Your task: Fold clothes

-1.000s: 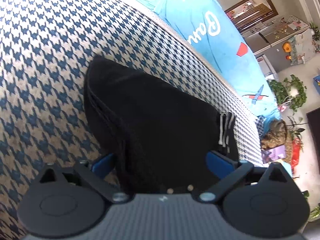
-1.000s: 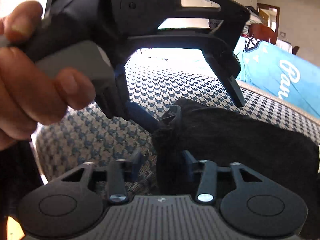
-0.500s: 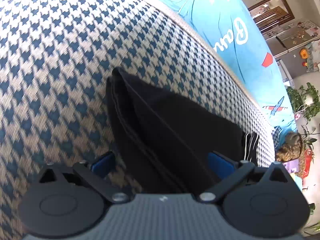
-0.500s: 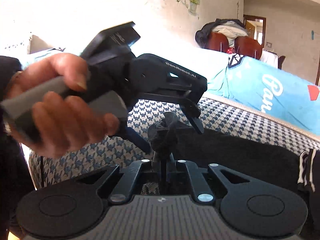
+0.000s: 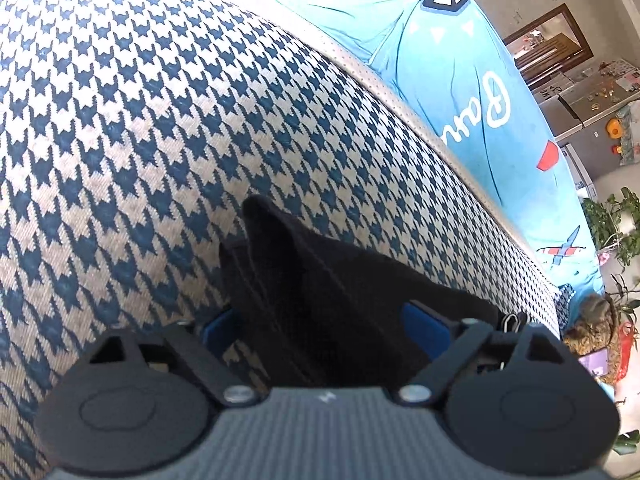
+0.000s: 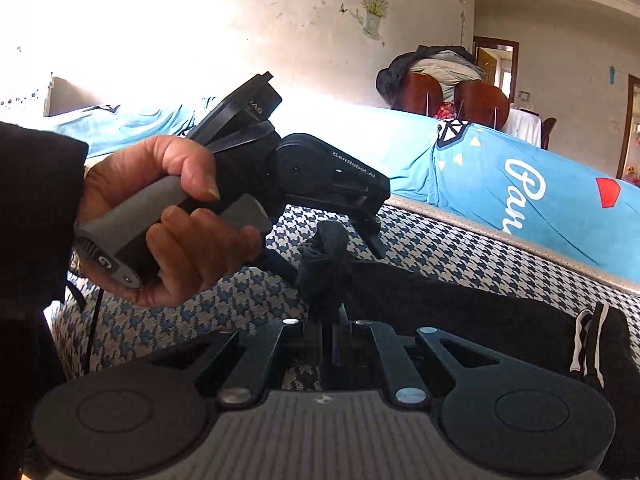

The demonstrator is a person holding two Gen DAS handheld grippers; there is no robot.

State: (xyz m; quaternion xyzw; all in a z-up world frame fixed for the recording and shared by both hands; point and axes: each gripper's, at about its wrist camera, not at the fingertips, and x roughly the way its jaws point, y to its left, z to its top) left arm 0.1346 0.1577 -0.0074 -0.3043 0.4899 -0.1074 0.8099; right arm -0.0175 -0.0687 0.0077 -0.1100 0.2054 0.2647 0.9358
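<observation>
A houndstooth cover (image 5: pixel 168 128) lies over the seat, a blue sheet (image 6: pixel 520 184) behind it. The black garment (image 5: pixel 340 300) lies on the cover, white stripes at one end. Right gripper (image 6: pixel 329 332) pinches a bunched corner; left gripper (image 5: pixel 320 320) straddles it, jaws closing, pads apart — held by a hand (image 6: pixel 168 220).

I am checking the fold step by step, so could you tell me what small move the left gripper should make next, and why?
Probably let the left gripper finish closing on the black garment. Its jaws are closing with the cloth's edge between them, while the right gripper is already shut on a bunched corner lifted off the houndstooth cover, so both ends can then be carried together.
</observation>
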